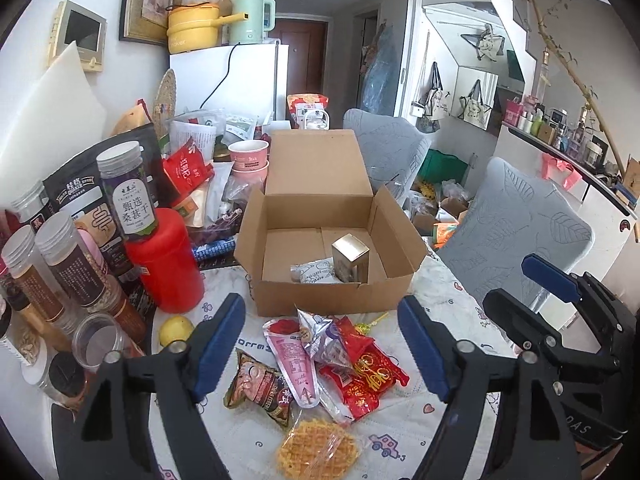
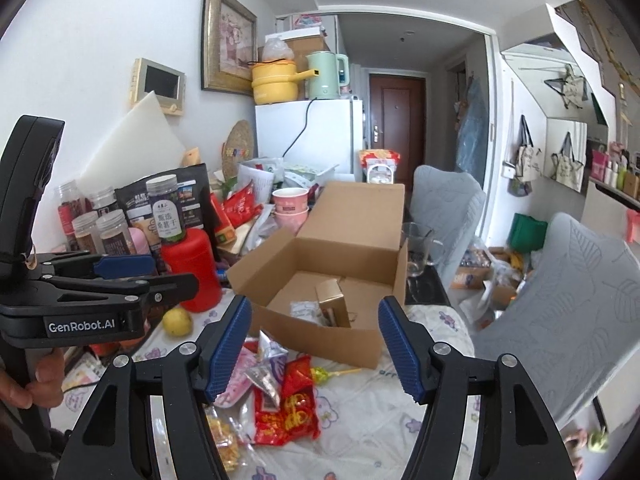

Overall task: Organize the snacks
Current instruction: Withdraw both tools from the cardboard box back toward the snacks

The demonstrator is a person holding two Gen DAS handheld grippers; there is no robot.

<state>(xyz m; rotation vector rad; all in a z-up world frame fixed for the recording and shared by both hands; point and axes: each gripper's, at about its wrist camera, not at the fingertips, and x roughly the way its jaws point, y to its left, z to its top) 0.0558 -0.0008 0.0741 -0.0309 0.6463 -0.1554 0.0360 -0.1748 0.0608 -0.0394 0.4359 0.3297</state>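
Note:
An open cardboard box (image 1: pixel 320 292) (image 2: pixel 320 340) stands mid-table. Inside lie a small gold carton (image 1: pixel 350 258) (image 2: pixel 332 304) and a white packet (image 1: pixel 314 274). In front of it lies a pile of snacks: a red packet (image 1: pixel 366 376) (image 2: pixel 290 412), a silver packet (image 1: pixel 318 336) (image 2: pixel 266 368), a pink cone packet (image 1: pixel 294 360), a brown packet (image 1: pixel 258 386) and a yellow waffle snack (image 1: pixel 316 452). My left gripper (image 1: pixel 320 352) is open and empty above the pile. My right gripper (image 2: pixel 314 348) is open and empty, just right of it, near the box front.
A red canister (image 1: pixel 168 260) (image 2: pixel 192 268), several jars (image 1: pixel 68 268) and snack bags crowd the left side. A lemon (image 1: pixel 176 330) (image 2: pixel 177 321) lies by the canister. A glass mug (image 2: pixel 418 250) stands right of the box. Grey chairs (image 1: pixel 516 224) stand at the right.

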